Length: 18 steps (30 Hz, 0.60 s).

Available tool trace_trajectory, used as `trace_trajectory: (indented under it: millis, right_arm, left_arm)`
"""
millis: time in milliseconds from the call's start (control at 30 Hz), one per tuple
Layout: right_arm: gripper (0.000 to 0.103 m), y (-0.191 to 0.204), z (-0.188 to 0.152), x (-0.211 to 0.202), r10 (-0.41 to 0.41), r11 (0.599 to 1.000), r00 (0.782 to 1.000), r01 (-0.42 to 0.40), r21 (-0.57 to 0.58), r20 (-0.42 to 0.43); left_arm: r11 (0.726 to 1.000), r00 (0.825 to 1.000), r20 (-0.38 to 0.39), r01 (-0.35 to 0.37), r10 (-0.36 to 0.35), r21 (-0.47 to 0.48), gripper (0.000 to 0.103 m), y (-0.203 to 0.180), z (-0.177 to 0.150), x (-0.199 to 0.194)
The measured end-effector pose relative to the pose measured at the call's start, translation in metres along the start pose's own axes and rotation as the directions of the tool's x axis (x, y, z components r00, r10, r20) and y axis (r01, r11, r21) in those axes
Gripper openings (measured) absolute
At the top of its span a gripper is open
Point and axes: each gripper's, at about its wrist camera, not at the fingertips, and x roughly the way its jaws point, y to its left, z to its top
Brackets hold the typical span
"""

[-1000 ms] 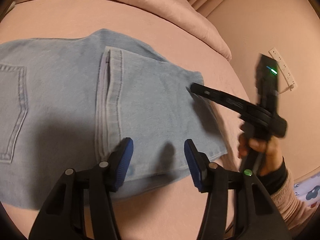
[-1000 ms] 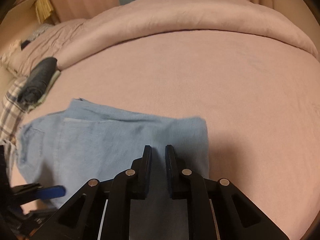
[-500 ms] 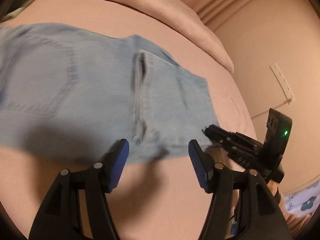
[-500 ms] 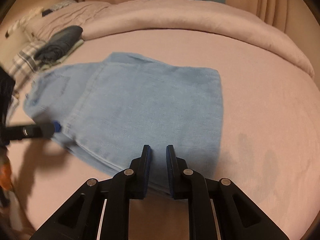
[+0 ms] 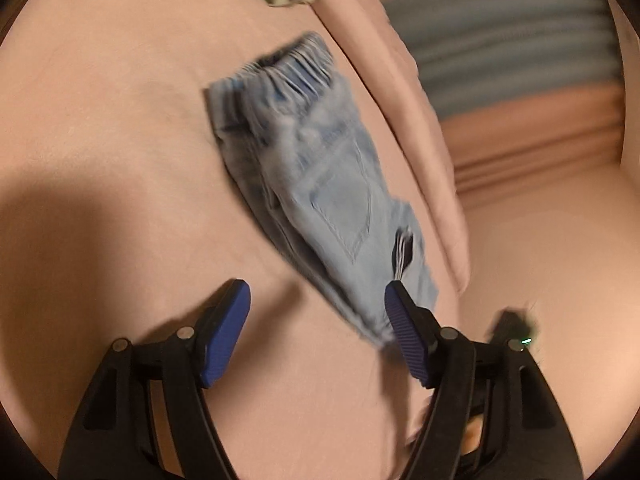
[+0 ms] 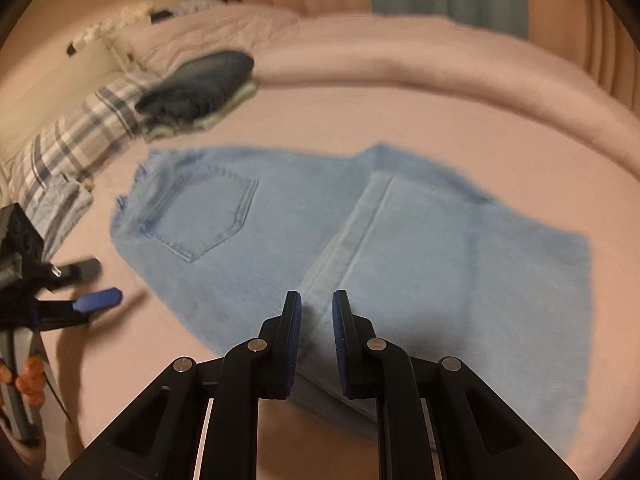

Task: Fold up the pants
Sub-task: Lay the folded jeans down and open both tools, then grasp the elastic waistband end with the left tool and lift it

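Gaping left claw [image 5: 318,334] empty beside pants [image 5: 320,196].

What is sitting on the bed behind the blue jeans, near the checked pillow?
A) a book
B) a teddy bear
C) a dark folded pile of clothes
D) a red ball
C: in the right wrist view a dark folded pile of clothes lies on the bed beyond the blue jeans, beside the checked pillow.

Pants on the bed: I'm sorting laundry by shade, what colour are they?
Light blue denim pants, clearest in the right wrist view.
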Motion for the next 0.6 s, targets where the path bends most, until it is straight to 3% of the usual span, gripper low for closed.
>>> trace_trajectory:
  millis: [33, 67, 133, 267, 400, 467, 500, 533, 600]
  right_arm:
    - [0.015, -0.004, -0.005, 0.008, -0.006, 1.0, 1.0, 0.007, 0.019, -0.022]
    - [0.015, -0.008, -0.008, 0.009, 0.006, 0.999, 1.0, -0.007, 0.053, 0.024]
    - [0.016, -0.015, -0.008, 0.008, 0.032, 0.995, 0.999, -0.034, 0.089, 0.027]
    - [0.016, -0.021, -0.001, 0.002, 0.057, 0.989, 0.998, -0.054, 0.136, -0.017]
    - [0.016, -0.008, 0.019, 0.004, 0.092, 0.989, 0.996, -0.092, 0.117, 0.01]
    - [0.016, -0.002, 0.03, 0.013, 0.09, 0.991, 0.996, -0.09, 0.102, 0.002]
    - [0.016, 0.003, 0.038, 0.021, 0.086, 0.993, 0.996, -0.085, 0.084, -0.001]
    - [0.016, 0.009, 0.045, 0.027, 0.081, 0.995, 0.997, -0.08, 0.066, 0.0]
    - [0.016, 0.014, 0.056, 0.034, 0.061, 0.997, 0.998, -0.061, 0.053, 0.004]
  left_arm:
    - [1.0, 1.0, 0.013, 0.003, -0.003, -0.016, 0.07, 0.002, 0.004, 0.001]
    - [1.0, 1.0, 0.026, -0.001, 0.002, -0.026, 0.07, 0.001, 0.008, 0.003]
    - [0.998, 0.998, 0.049, -0.029, 0.032, -0.057, 0.07, 0.002, 0.02, 0.005]
    - [0.988, 0.988, 0.118, -0.081, 0.097, -0.135, 0.07, -0.008, 0.036, 0.022]
    - [0.986, 0.981, 0.158, -0.096, 0.117, -0.135, 0.084, -0.018, 0.041, 0.028]
    - [0.987, 0.981, 0.153, -0.098, 0.117, -0.127, 0.084, -0.025, 0.04, 0.036]
    - [0.987, 0.983, 0.15, -0.089, 0.109, -0.134, 0.074, -0.025, 0.041, 0.035]
    - [0.986, 0.984, 0.146, -0.086, 0.107, -0.143, 0.052, -0.022, 0.042, 0.033]
    - [0.98, 0.988, 0.121, -0.075, 0.098, -0.187, 0.037, -0.007, 0.042, 0.036]
